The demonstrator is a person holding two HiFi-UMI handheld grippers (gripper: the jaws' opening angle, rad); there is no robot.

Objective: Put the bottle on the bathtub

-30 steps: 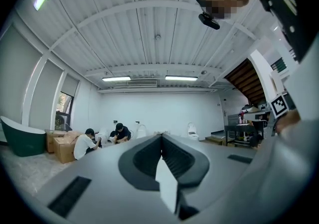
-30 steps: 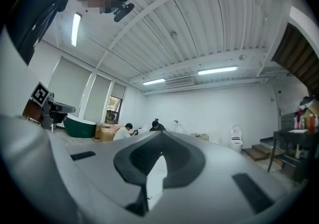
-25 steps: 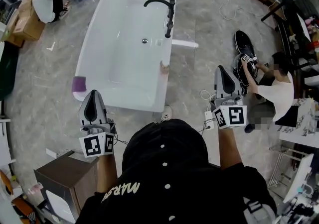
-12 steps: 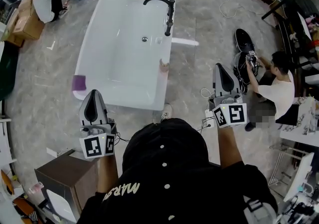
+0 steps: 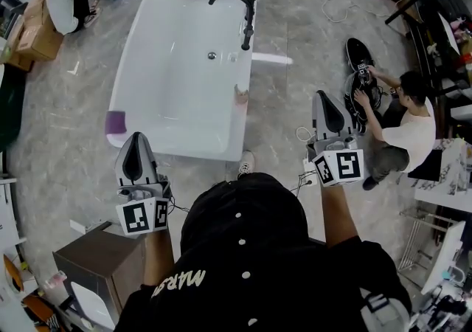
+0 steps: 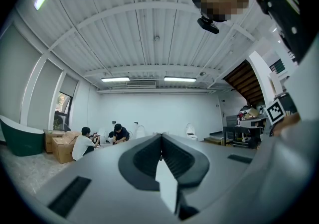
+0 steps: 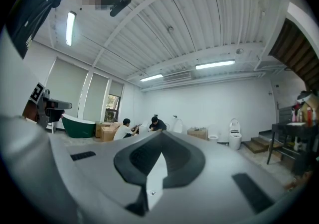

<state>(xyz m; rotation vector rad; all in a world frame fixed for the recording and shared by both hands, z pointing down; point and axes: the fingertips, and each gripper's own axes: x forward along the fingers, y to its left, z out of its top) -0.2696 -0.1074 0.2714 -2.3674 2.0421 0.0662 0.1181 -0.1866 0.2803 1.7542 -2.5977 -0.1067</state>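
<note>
1. So, the bottle (image 5: 241, 94): the small pinkish item standing on the right-hand rim of the white bathtub (image 5: 147, 50), toward the end nearest the person. Too small to read a cap or label, so calling it the bottle is a judgement.
2. Left gripper (image 5: 137, 137): jaws pressed together and nothing between them. It is held up over the floor short of the tub's near end, well apart from the bottle.
3. Right gripper (image 5: 325, 96): jaws also closed tip to tip and empty. It is out to the right of the tub, over bare floor, apart from the bottle.
4. Both gripper views look out across the room at the far wall and ceiling. Neither is aimed at the tub.
5. Judged stage: the bottle looks already set on the rim, so what is left is checking and keeping clear.
6. Doing it well: keep both grippers away from that rim, since a narrow item on a curved edge will likely tip from a light knock.
7. If it needs reseating, use the right gripper because it is nearer. Spread the jaws first, come in level from the floor side and pinch the body low. Set it on the flattest part of the rim.
8. Risks: it could slide into the basin or off to the floor. The black faucet (image 5: 247, 13) is further along the same rim, so steer clear of it. The purple pad (image 5: 114, 122) on the opposite rim is not in the way.
</note>
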